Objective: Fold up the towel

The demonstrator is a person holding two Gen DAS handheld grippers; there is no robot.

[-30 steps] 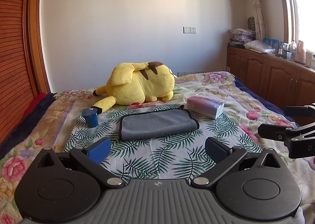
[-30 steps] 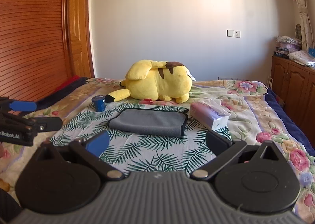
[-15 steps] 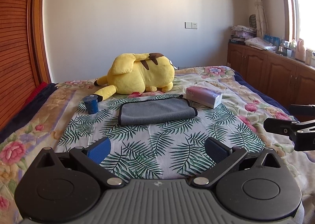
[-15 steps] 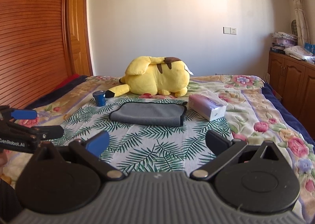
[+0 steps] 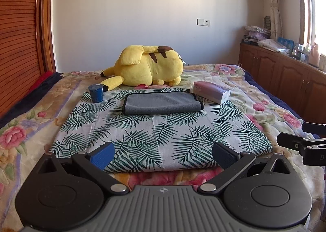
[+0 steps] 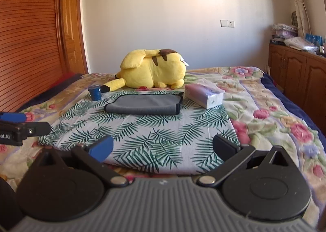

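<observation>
A grey towel (image 5: 162,103) with dark edging lies folded on a palm-leaf cloth (image 5: 159,136) on the bed, far from both grippers; it also shows in the right wrist view (image 6: 143,104). My left gripper (image 5: 163,156) is open and empty, above the cloth's near edge. My right gripper (image 6: 163,148) is open and empty, also at the near edge. The right gripper's fingers (image 5: 293,144) show at the right of the left wrist view, and the left gripper's fingers (image 6: 22,125) at the left of the right wrist view.
A yellow plush toy (image 5: 148,66) lies behind the towel. A blue cup (image 5: 96,93) stands to the towel's left and a tissue pack (image 5: 212,91) to its right. Wooden cabinets (image 5: 285,74) line the right wall, a wooden wardrobe (image 6: 26,34) the left.
Both grippers have drawn back from the towel toward the near edge of the palm-leaf cloth. Both stay open. The towel has not moved.
</observation>
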